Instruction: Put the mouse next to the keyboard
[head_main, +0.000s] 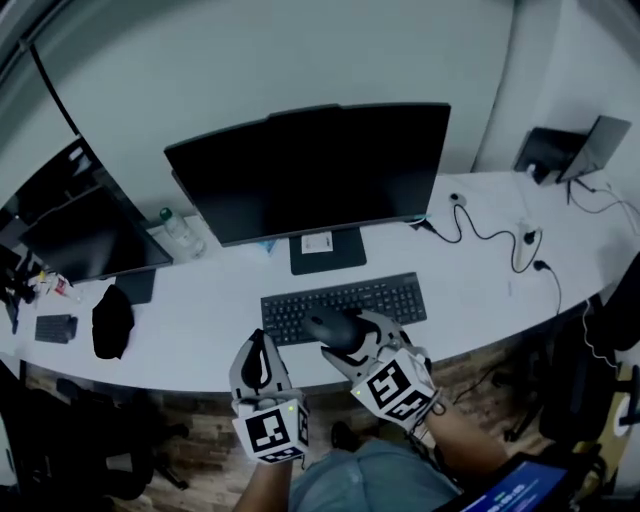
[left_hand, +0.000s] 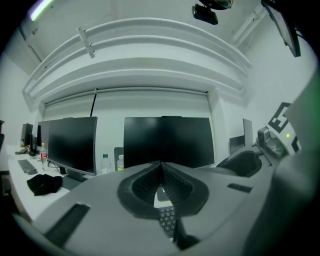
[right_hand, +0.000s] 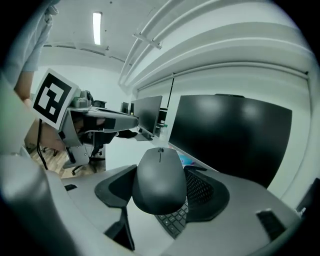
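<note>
A black mouse (head_main: 330, 327) is clamped between the jaws of my right gripper (head_main: 342, 338), which hovers over the front edge of the black keyboard (head_main: 345, 303). In the right gripper view the mouse (right_hand: 159, 180) fills the gap between the two pads of the right gripper (right_hand: 161, 188), and keyboard keys (right_hand: 172, 221) show just below it. My left gripper (head_main: 257, 345) hangs to the left of the right one, near the desk's front edge. In its own view the left gripper (left_hand: 161, 172) has its pads touching and nothing between them, with the keyboard (left_hand: 167, 220) below.
A large dark monitor (head_main: 310, 170) stands behind the keyboard, a second monitor (head_main: 80, 225) to the left. A water bottle (head_main: 180, 232), a black cloth lump (head_main: 112, 320) and a small black device (head_main: 55, 327) sit at left. Cables (head_main: 490, 238) and a stand (head_main: 565, 152) lie at right.
</note>
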